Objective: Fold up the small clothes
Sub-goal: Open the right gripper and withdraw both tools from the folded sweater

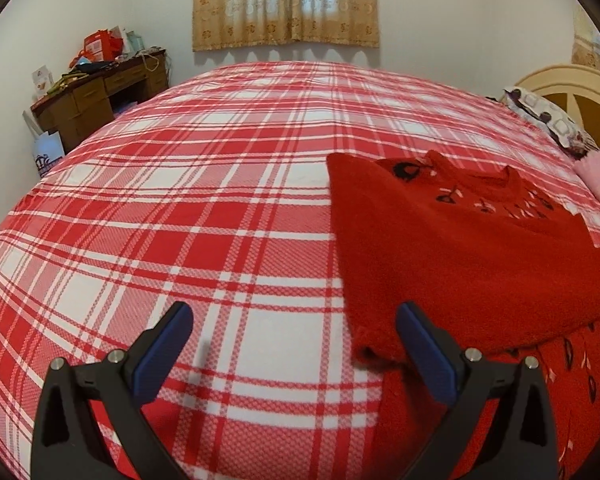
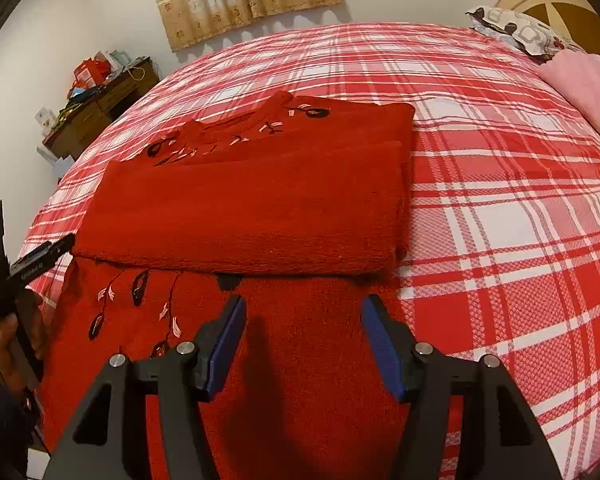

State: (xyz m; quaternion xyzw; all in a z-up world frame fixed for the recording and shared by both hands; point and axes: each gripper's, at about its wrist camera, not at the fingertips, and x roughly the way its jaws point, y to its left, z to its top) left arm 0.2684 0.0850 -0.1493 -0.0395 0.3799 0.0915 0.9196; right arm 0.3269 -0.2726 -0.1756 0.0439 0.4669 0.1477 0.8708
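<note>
A red knitted sweater (image 2: 252, 208) with black and pink embroidery lies partly folded on the plaid bed; its sleeves are folded across the body and the hem part lies flat nearest me. In the left wrist view the sweater (image 1: 468, 248) is at the right. My left gripper (image 1: 296, 320) is open and empty, just left of the sweater's near corner. It also shows in the right wrist view (image 2: 4, 256) at the far left edge. My right gripper (image 2: 303, 316) is open and empty above the sweater's hem part.
The red and white plaid bedspread (image 1: 204, 208) covers the whole bed. A pink cloth (image 2: 584, 88) and a patterned pillow (image 2: 520, 32) lie by the headboard (image 1: 576, 92). A cluttered wooden desk (image 1: 100, 92) stands against the far left wall.
</note>
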